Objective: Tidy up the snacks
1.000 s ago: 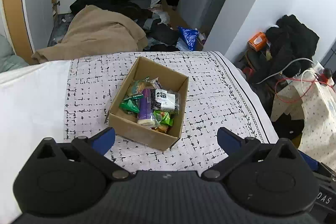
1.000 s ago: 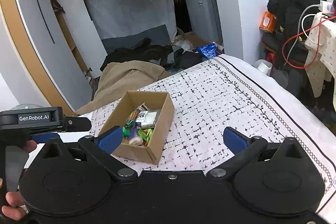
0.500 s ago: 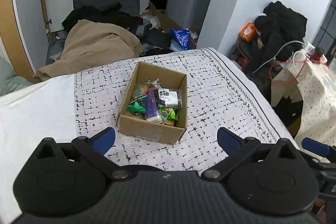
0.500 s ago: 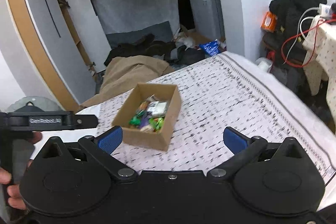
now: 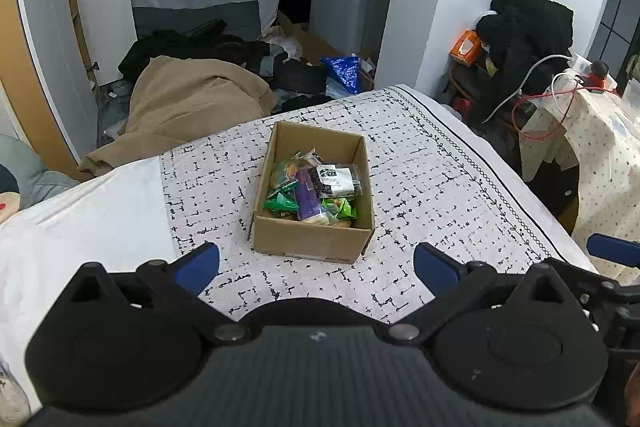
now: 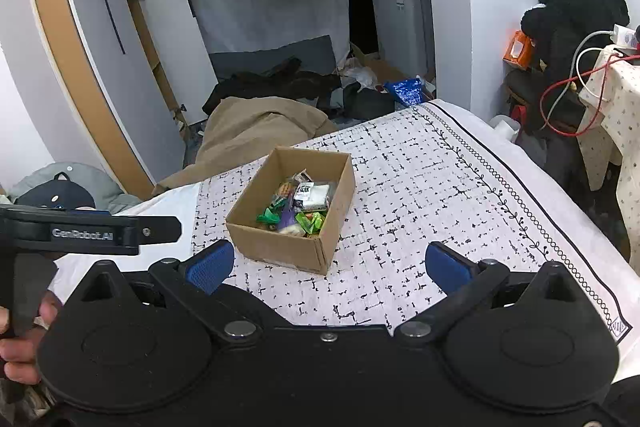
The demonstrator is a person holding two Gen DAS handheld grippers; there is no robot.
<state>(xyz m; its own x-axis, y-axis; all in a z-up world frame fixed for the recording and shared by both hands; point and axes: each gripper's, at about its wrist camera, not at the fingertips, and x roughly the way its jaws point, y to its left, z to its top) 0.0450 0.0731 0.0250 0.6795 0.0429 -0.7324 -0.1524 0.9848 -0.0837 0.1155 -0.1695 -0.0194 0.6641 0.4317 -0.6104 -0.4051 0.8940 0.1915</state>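
Looking ahead: we see the box (image 5: 312,223) dead ahead of our left tongs (image 5: 316,265), sitting on the bedspread (image 5: 440,187), well short of being reached.
Snacks: the packets (image 5: 312,193) all lie inside the box, heaped toward its near end; we spot none loose on the bedspread around it.
Box from left tongs: straight out in front, centred in the gap between the two blue pads (image 5: 198,265), near wall facing us almost square.
Box from right tongs: ahead and to the left of our right tongs (image 6: 326,267), its near corner just beyond the left pad in that view.
Long axis: it runs away from us, roughly in line with the left tongs' reach, slightly skewed as the right ones see it.
Nearer hand: we judge the left better lined up; the right would have to swing left.
Left tongs: spread wide, nothing between the pads.
Right tongs: spread wide too, holding nothing.
Stage: packets in the box fit either a finished sort or a heap waiting to be sorted; we cannot tell which.
Top packet: a white-and-black one (image 5: 336,181) lies uppermost, toward the right wall of the box.
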